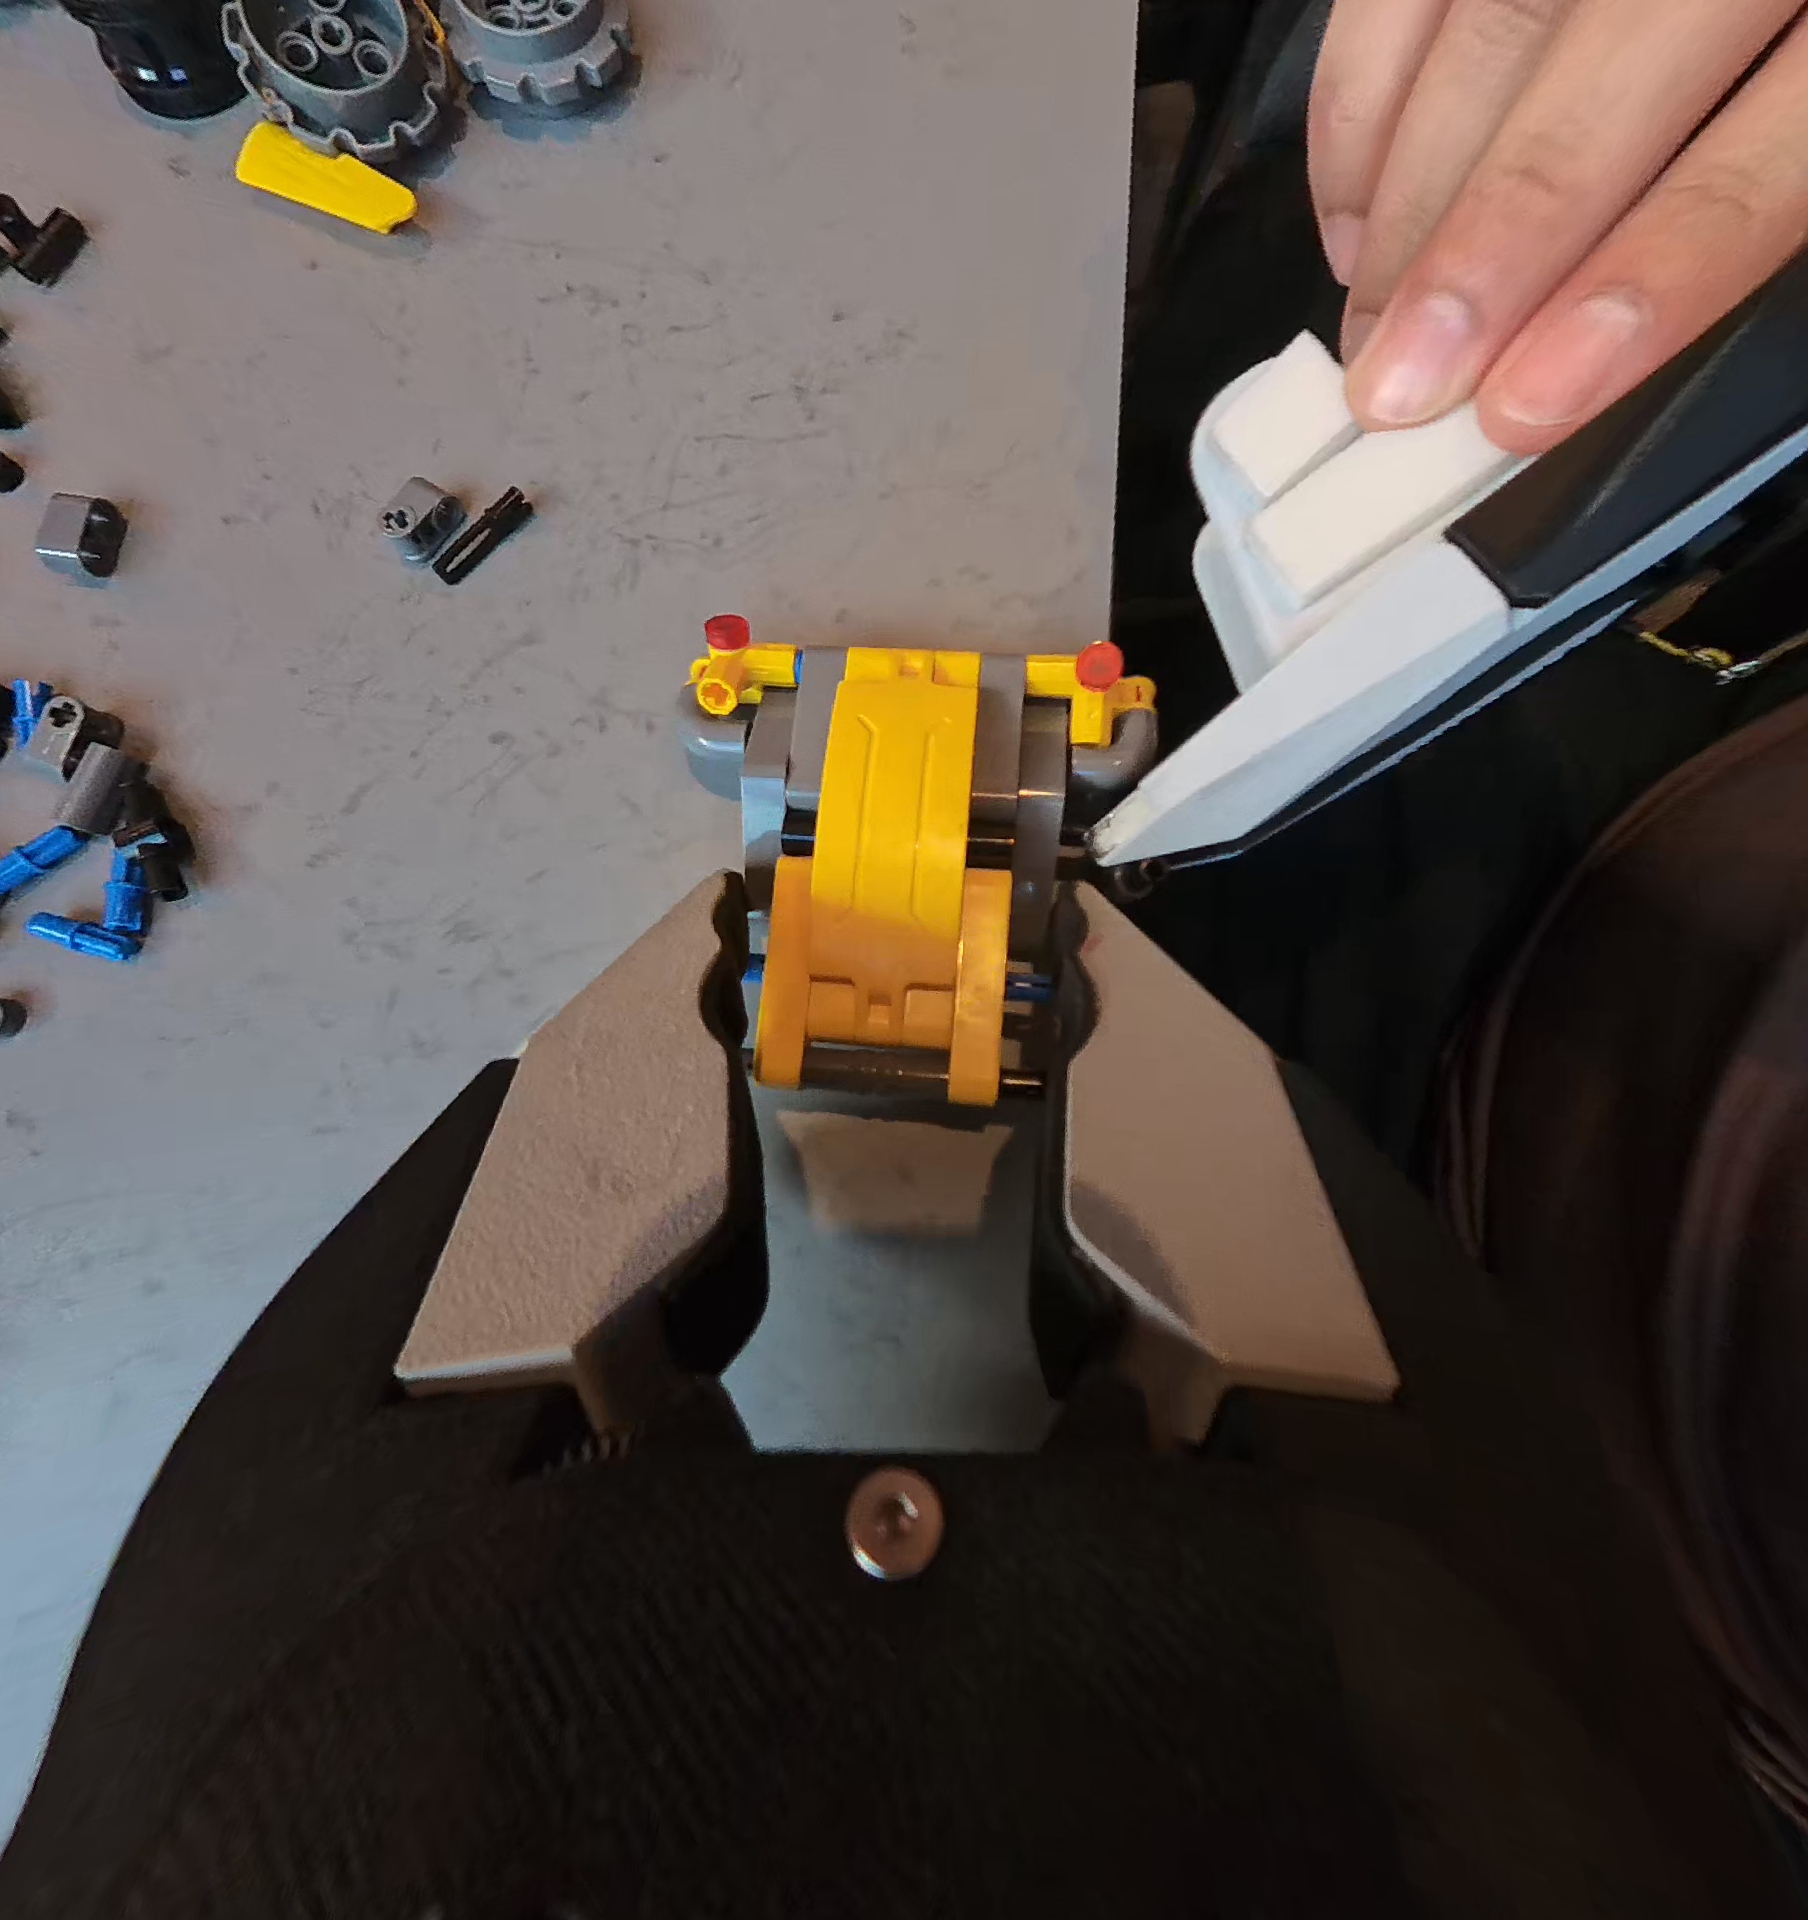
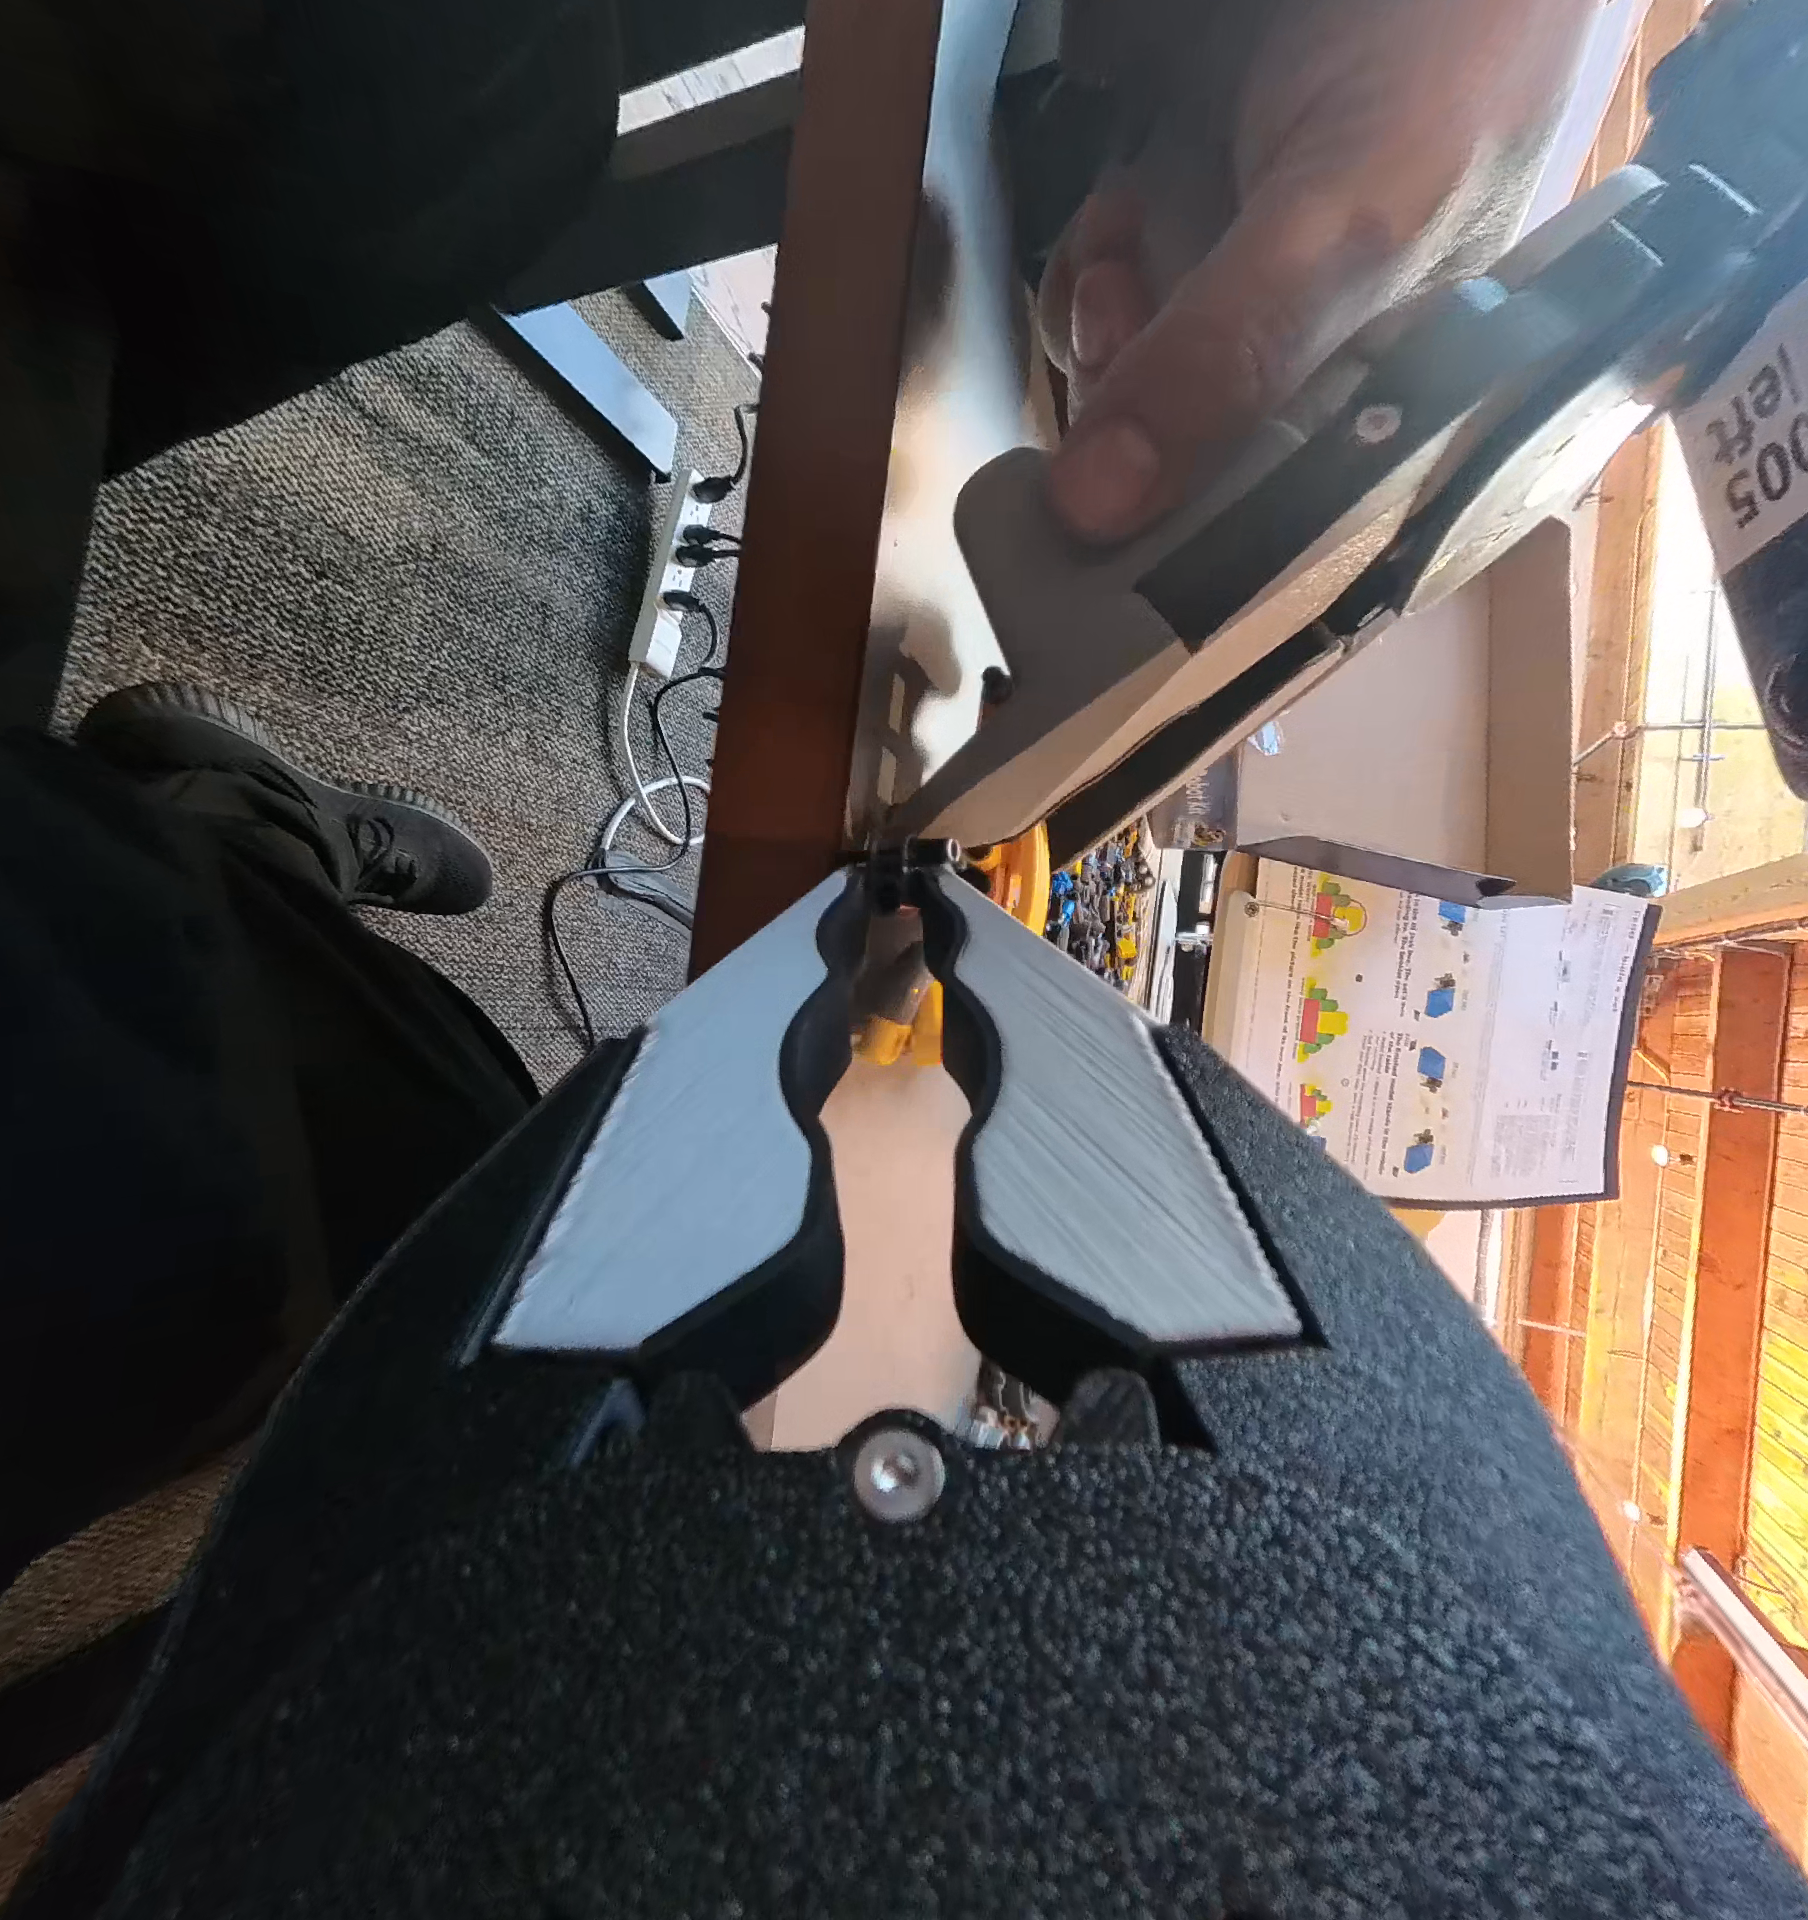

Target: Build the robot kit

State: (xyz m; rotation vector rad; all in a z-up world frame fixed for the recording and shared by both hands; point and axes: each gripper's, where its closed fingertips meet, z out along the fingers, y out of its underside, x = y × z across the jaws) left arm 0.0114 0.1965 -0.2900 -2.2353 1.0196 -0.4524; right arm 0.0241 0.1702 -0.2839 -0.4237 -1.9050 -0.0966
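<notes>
My left gripper [image 1: 895, 914] is shut on a yellow and grey brick assembly [image 1: 895, 831] with red studs at its far corners, holding it over the table's right edge. My right gripper [image 1: 1116, 844] comes in from the upper right under a person's hand [image 1: 1502, 208]. Its tips pinch a small black pin [image 1: 1139, 878] against the assembly's right side. In the right wrist view, my right gripper [image 2: 895, 883] is closed on the black pin [image 2: 921, 852]. The yellow assembly [image 2: 1014, 873] shows just behind it, below the left gripper's body [image 2: 1139, 644].
Loose parts lie on the grey table [image 1: 671, 364]: a yellow panel [image 1: 323, 177], grey wheel hubs [image 1: 339, 73], blue pins [image 1: 79, 894], a grey connector [image 1: 422, 514]. The right wrist view shows an instruction sheet [image 2: 1451, 1039], a wooden table leg [image 2: 806, 520], a power strip [image 2: 671, 561], a shoe [image 2: 401, 842].
</notes>
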